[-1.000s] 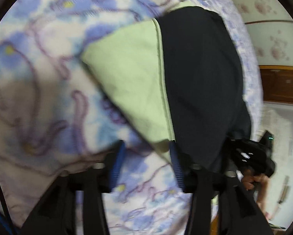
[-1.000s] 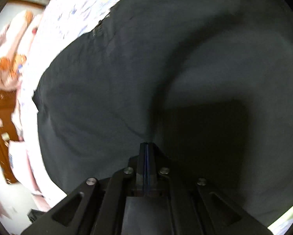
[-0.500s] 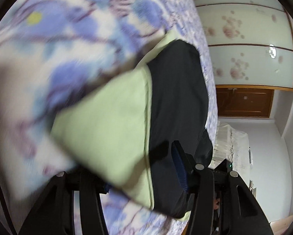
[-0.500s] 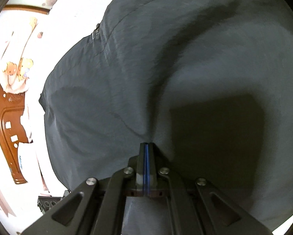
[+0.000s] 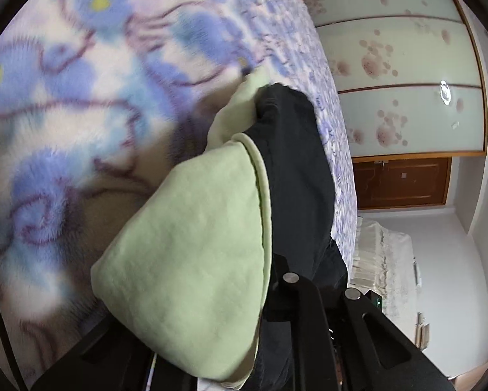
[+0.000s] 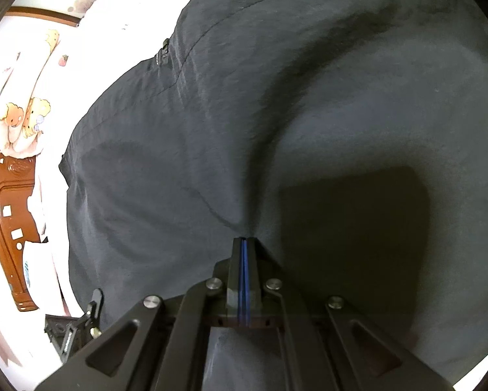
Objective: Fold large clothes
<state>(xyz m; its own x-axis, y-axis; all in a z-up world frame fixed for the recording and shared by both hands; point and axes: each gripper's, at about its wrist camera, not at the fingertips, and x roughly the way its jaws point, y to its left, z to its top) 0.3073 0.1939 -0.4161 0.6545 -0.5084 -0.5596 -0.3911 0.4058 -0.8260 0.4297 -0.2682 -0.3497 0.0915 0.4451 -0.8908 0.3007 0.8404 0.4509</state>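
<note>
The garment is a large black jacket (image 6: 276, 114) with a light green lining (image 5: 195, 244). In the right wrist view it fills most of the frame, and my right gripper (image 6: 244, 244) is shut on a pinch of its black cloth, with creases running out from the tips. In the left wrist view the green lining and black shell (image 5: 296, 179) drape over my left gripper. Its fingertips are hidden under the cloth, so I cannot tell how the jaws stand.
The jacket lies over a fleece blanket (image 5: 64, 114) with blue flowers on a bed. A wardrobe with pale floral panels (image 5: 400, 75) and a brown wooden door (image 5: 403, 182) stand beyond. A wooden headboard (image 6: 6, 211) and cartoon-print bedding (image 6: 25, 110) show at the left.
My left gripper has moved into the jacket's edge; the green lining now covers its fingers, which showed open a second ago. My right gripper stays shut on the black cloth.
</note>
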